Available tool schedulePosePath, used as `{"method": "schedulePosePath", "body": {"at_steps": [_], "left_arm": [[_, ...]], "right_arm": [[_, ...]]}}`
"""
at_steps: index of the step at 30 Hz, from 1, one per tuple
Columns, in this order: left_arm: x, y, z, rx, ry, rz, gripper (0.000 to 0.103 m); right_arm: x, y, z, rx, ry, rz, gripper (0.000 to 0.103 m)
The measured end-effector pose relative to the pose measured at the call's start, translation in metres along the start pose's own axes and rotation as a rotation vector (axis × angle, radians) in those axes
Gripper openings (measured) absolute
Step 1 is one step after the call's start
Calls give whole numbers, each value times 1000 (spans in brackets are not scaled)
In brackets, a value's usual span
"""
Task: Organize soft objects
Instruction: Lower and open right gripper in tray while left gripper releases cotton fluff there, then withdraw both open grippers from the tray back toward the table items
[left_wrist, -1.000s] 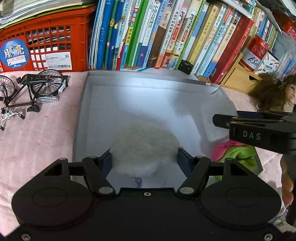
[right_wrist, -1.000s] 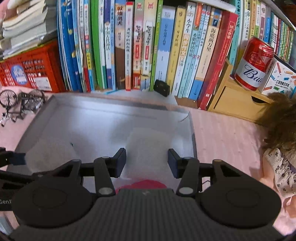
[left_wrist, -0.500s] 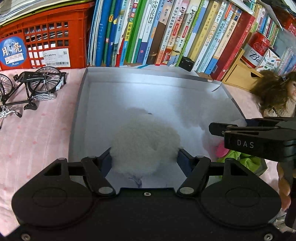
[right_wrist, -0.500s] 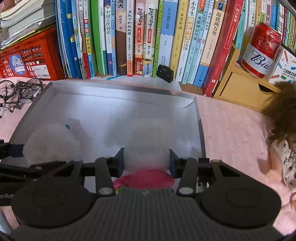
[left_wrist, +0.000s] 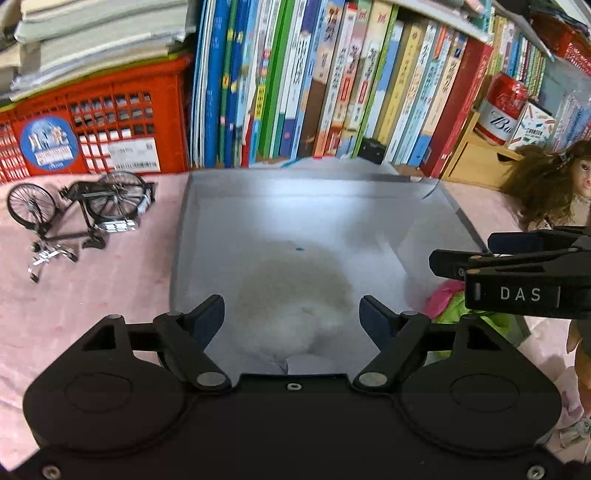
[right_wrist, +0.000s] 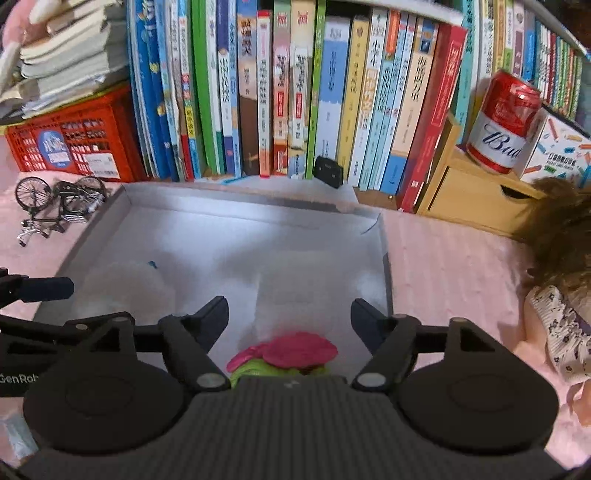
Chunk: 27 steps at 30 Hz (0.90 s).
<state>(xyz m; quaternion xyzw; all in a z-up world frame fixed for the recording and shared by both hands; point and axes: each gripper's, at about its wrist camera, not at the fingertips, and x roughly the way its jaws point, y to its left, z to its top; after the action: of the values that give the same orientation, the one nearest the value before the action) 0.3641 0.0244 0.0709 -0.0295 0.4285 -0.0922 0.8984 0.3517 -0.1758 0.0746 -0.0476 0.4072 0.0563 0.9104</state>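
A shallow grey box (left_wrist: 295, 206) lies on the pink cover. In it rests a white fluffy ball (left_wrist: 295, 284), between the fingers of my left gripper (left_wrist: 291, 306). Its jaws are opening, with a small gap on each side of the ball. To the right in the same box (right_wrist: 258, 229) lies a white plush toy (right_wrist: 299, 273) with a pink and green part (right_wrist: 291, 350). My right gripper (right_wrist: 288, 308) stands over it with its jaws opening wide, clear of the toy. The right gripper (left_wrist: 465, 253) also shows side-on in the left wrist view.
A model bicycle (left_wrist: 81, 210) lies left of the box, before a red crate (left_wrist: 96, 133). Upright books (right_wrist: 295, 92) line the back. A red can (right_wrist: 502, 125) sits on a wooden drawer unit (right_wrist: 469, 199). A doll (left_wrist: 554, 184) lies to the right.
Both grippers' jaws have spread and let go of their plush toys, which now lie in the box. The right jaws widened most. Both grippers have lifted back slightly.
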Motion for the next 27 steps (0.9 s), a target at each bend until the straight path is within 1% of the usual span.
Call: {"method": "schedulePosePath", "body": {"at_steps": [4, 12, 15, 21, 27], "left_arm": [[-23, -5, -2, 5, -43, -3, 82], [-67, -17, -11, 15, -99, 14, 83], [-87, -22, -17, 28, -117, 13, 83], [-123, -32, -34, 55, -162, -10, 86], [-151, -43, -59, 64, -187, -34, 87]], "right_arm": [[-20, -2, -3, 5, -32, 9, 86], [-70, -9, -16, -12, -122, 16, 88], [-90, -14, -22, -14, -160, 31, 89], [-126, -20, -42, -32, -232, 53, 91], [-159, -19, -74, -85, -314, 88, 92]]}}
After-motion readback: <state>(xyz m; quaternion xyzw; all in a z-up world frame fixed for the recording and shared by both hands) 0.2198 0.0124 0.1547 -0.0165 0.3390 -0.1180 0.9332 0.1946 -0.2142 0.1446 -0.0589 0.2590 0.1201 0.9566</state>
